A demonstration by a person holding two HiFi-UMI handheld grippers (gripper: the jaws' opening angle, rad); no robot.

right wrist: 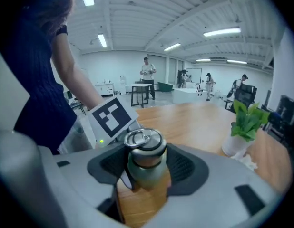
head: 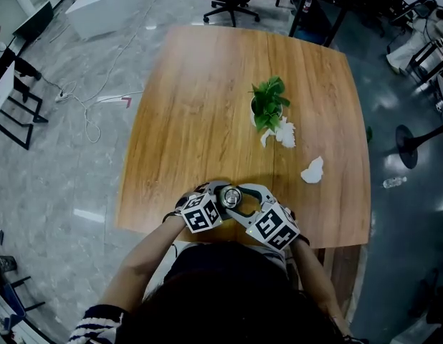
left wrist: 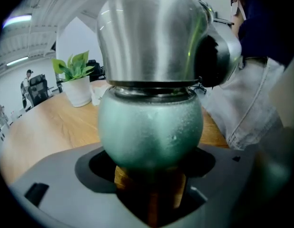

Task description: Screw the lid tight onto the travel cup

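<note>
Right now the cup [head: 231,198] stands upright on the desk [head: 207,99] at its near edge, directly in front of the person, long axis vertical, with both tools reaching it level from opposite sides.

The left hand-held gripper [head: 218,196] comes in from the cup's left. Its own view shows the rounded green body filling the gap between the jaws, which pinch it low down. The steel lid [left wrist: 151,37] rises above them, already seated on the mouth.

The right hand-held gripper [head: 244,198] comes in from the cup's right and rides higher. Its view looks slightly down on the lid's ring top. The pads flank the lid's lower part and the cup's shoulder, and they look pressed against both sides.

So the twist axis runs straight up between the two tools. By my judgement the left one serves as the anchor and the right one as the turner. Both are equally near, so reach is not in question. How far the threads are engaged cannot be told.
</note>
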